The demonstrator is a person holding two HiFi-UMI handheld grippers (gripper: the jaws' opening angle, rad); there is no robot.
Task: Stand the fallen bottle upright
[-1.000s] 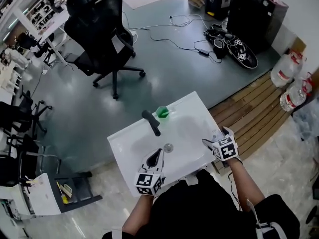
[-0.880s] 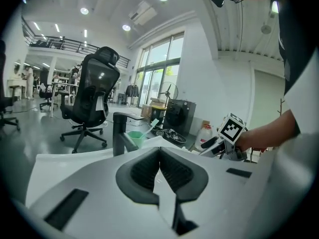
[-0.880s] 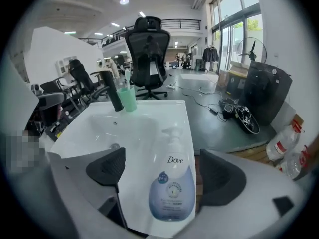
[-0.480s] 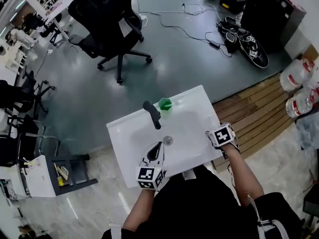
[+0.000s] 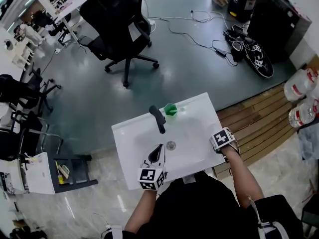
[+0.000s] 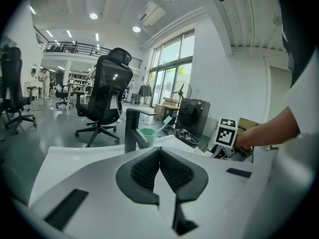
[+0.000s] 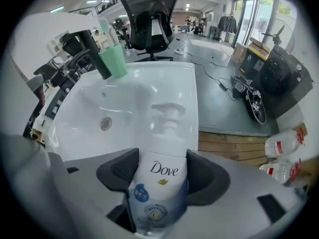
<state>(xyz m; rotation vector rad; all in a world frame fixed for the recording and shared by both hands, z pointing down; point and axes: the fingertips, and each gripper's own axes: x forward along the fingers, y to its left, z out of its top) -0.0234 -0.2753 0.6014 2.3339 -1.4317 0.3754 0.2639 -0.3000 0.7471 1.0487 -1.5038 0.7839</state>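
Right gripper [image 7: 160, 159] is gripping the white pump bottle [image 7: 160, 188]: I am seeing both dark pads pressing on its sides at the level of the Dove label, the jaws having just been closing onto it. The bottle is sitting at the right edge of the white sink [image 5: 130, 139], its pump head pointing in over the basin, well apart from the black faucet [image 5: 158, 119] and the green cup [image 5: 171, 109] at the far rim. Left gripper [image 6: 159, 156] is hovering by the sink's near rim, its jaws pressed together with nothing between them.
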